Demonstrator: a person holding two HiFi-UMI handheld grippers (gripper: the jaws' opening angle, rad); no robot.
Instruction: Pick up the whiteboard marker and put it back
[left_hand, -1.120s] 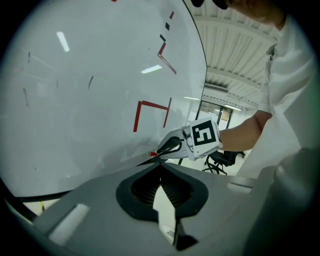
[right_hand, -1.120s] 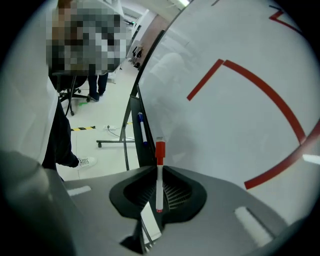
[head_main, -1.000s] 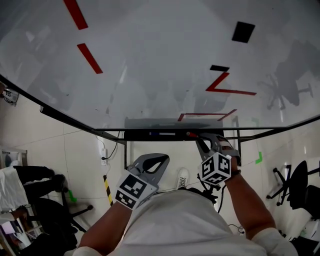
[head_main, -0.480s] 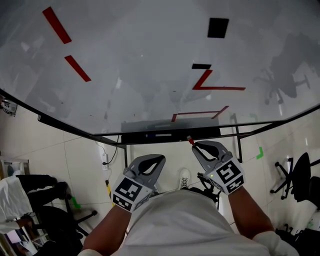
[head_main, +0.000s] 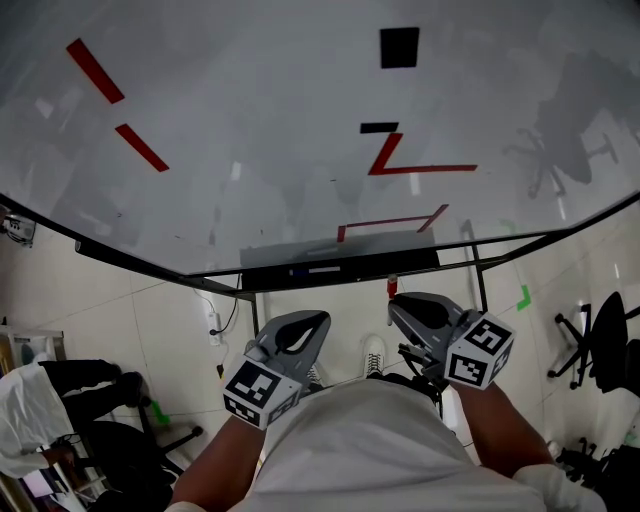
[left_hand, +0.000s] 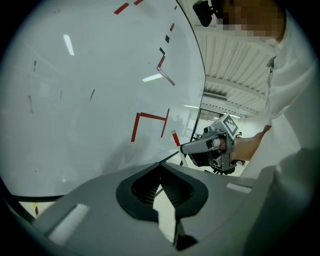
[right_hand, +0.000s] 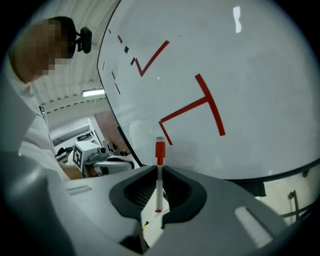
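The whiteboard marker (right_hand: 159, 172), white with a red cap, stands between the jaws of my right gripper (right_hand: 159, 169), which is shut on it with the cap pointing at the whiteboard (right_hand: 225, 60). In the head view the marker (head_main: 392, 287) pokes out of the right gripper (head_main: 397, 301) just below the black tray (head_main: 400, 262) at the board's lower edge. My left gripper (head_main: 320, 319) hangs beside it to the left, shut with nothing in it (left_hand: 160, 168). From the left gripper view, the right gripper (left_hand: 186, 147) and the marker (left_hand: 176, 139) show to the right.
Red lines and black squares mark the whiteboard (head_main: 300, 120). A pale marker (head_main: 318, 270) lies on the tray. Below are the board's stand legs (head_main: 481, 290), a hanging cable (head_main: 213, 318), office chairs at right (head_main: 600, 350) and left (head_main: 110, 430), and green floor tape (head_main: 522, 297).
The right gripper has drawn back from the tray, down and to the right, carrying the marker. The left gripper has barely moved. The head view has shifted slightly.
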